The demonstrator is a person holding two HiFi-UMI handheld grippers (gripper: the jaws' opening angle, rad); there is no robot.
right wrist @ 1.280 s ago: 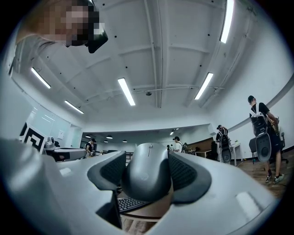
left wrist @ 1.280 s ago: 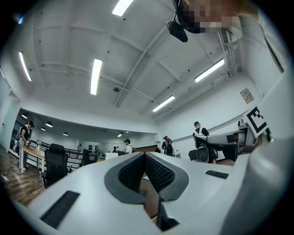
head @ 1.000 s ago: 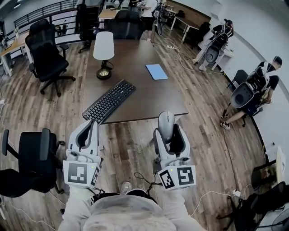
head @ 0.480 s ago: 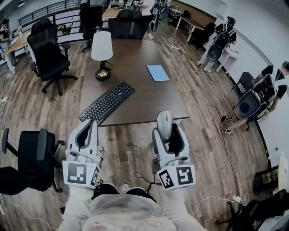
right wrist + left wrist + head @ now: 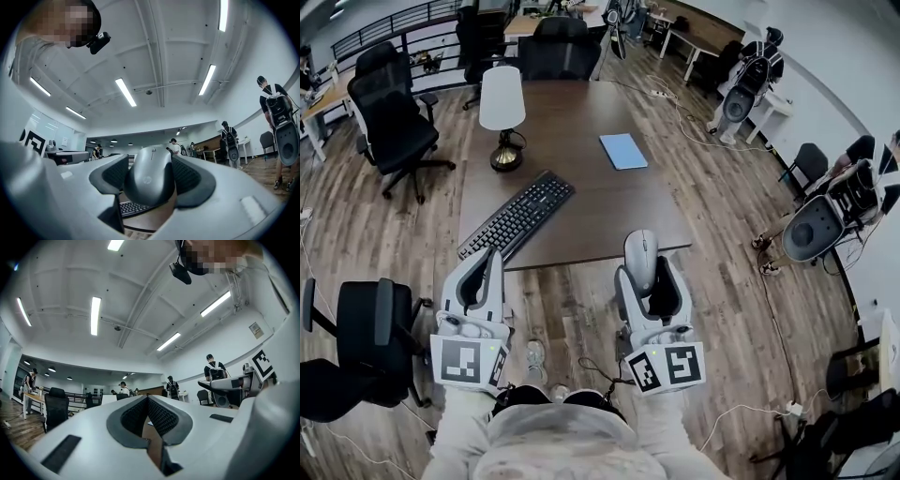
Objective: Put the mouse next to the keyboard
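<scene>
Two grippers hung just short of the brown table (image 5: 581, 122). The right gripper (image 5: 647, 274) clenched the grey mouse (image 5: 641, 251) by its sides, probably so it could land flat beside the black keyboard (image 5: 517, 215) lying diagonally near the edge. The left gripper (image 5: 484, 272) was pressed closed on nothing. A lamp (image 5: 501, 101) and a blue pad (image 5: 623, 150) shared the tabletop, and office chairs (image 5: 394, 122) stood on the wood floor (image 5: 572, 300).

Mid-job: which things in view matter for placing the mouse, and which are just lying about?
Job: grey computer mouse, held in the right gripper; black keyboard; dark brown wooden table.
Lying about: white-shaded table lamp; flat blue pad; black office chair.
</scene>
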